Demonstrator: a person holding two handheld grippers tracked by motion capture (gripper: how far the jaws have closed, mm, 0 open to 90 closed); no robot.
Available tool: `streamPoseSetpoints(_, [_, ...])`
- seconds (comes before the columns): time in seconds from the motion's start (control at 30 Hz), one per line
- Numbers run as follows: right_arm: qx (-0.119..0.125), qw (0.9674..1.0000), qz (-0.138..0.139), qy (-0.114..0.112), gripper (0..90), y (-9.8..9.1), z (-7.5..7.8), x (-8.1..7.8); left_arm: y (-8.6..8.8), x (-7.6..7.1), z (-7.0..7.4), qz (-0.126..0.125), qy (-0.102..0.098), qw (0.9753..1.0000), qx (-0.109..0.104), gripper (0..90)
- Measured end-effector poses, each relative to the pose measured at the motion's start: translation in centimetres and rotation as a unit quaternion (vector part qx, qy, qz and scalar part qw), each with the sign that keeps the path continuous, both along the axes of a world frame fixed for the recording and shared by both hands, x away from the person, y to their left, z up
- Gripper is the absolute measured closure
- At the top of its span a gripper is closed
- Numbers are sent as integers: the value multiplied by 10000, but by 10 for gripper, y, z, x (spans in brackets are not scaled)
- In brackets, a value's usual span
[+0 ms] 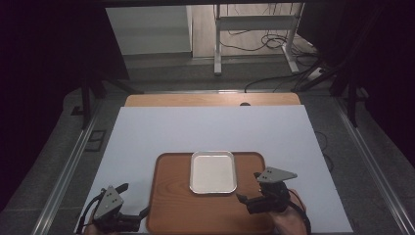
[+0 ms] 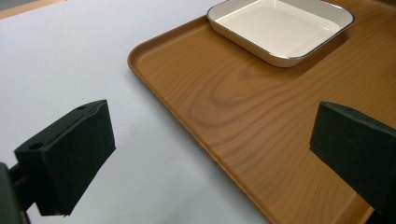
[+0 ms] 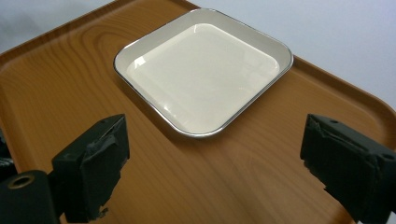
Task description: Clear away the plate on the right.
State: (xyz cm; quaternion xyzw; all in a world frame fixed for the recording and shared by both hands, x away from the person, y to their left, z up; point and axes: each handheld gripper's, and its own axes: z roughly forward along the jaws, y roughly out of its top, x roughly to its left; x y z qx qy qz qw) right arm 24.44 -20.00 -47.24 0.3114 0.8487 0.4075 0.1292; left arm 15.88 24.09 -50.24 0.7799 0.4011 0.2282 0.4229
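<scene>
A brown wooden tray [image 1: 176,205] lies at the near middle of the table, and an empty white square dish [image 1: 213,172] with a thin metallic rim sits in its far half. My left gripper [image 1: 134,199] is open beside the tray's near left corner. In the left gripper view its jaws [image 2: 212,149] straddle the tray's left edge [image 2: 154,88], with the dish [image 2: 280,28] farther off. My right gripper [image 1: 248,186] is open over the tray's near right part. In the right gripper view it [image 3: 219,161] points at the dish [image 3: 201,74], with bare tray [image 3: 56,93] beneath it.
A white mat [image 1: 210,127] covers the table, and a strip of wood [image 1: 210,100] shows at the far edge. Metal rails [image 1: 68,166] run along both sides. Beyond the table stand a metal frame [image 1: 254,39] and floor cables [image 1: 274,44].
</scene>
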Motion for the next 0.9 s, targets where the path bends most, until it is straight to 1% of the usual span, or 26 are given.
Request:
streamPoseSetpoints(0.2, [-34, 10000, -31, -42, 56, -4, 0, -3, 0, 0, 0, -4, 0, 10000, 1, 0])
streamPoseSetpoints(0.43, [-90, 9999, -91, -32, 34, -10, -1, -6, 0, 0, 0, -6, -4, 10000, 5, 0])
streamPoseSetpoints(0.9, [-72, 9995, -306, -105, 13, -27, 2, -14, 0, 0, 0, -19, -5, 10000, 7, 0])
